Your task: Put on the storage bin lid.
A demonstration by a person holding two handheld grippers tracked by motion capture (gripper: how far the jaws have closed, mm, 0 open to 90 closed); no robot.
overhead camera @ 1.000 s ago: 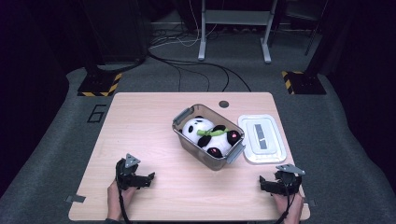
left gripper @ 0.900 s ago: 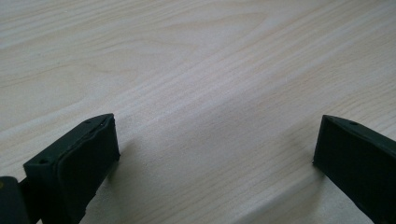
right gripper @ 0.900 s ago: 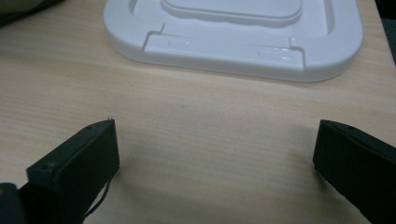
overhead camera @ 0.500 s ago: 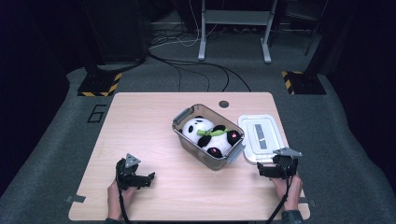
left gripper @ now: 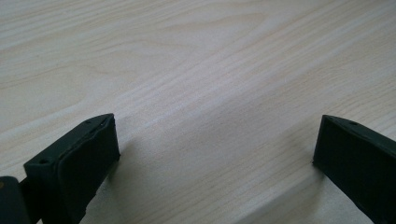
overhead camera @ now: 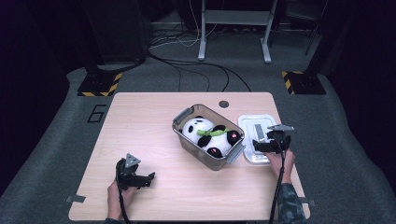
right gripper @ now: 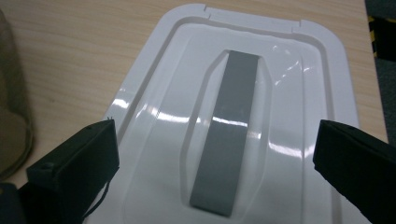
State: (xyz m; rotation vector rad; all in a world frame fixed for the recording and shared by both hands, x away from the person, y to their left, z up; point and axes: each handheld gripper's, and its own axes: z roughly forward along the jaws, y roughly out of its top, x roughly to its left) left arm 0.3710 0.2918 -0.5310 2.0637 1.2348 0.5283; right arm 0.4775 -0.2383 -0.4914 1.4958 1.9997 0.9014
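A clear plastic bin (overhead camera: 186,118) stands mid-table with a panda plush (overhead camera: 201,131) lying inside it. To its right lies the white lid (overhead camera: 258,121) (right gripper: 243,116) with a grey strip (right gripper: 229,126) down its middle. My right gripper (overhead camera: 262,146) (right gripper: 215,163) hovers just over the lid's near end, open, its jaws spread either side of the grey strip with nothing between them. At the front left of the table my left gripper (overhead camera: 147,179) (left gripper: 215,163) is also open, low over bare wood.
The wooden table (overhead camera: 140,121) has a small round hole (overhead camera: 223,104) near its back edge. Beyond it, on the grey floor, are cables (overhead camera: 187,51), a metal stand (overhead camera: 233,28) and hazard-striped feet (overhead camera: 98,86). The bin's wall (right gripper: 11,126) shows left of the lid.
My right gripper has moved forward from the table's front right edge to above the lid's near end. The left gripper has stayed put.
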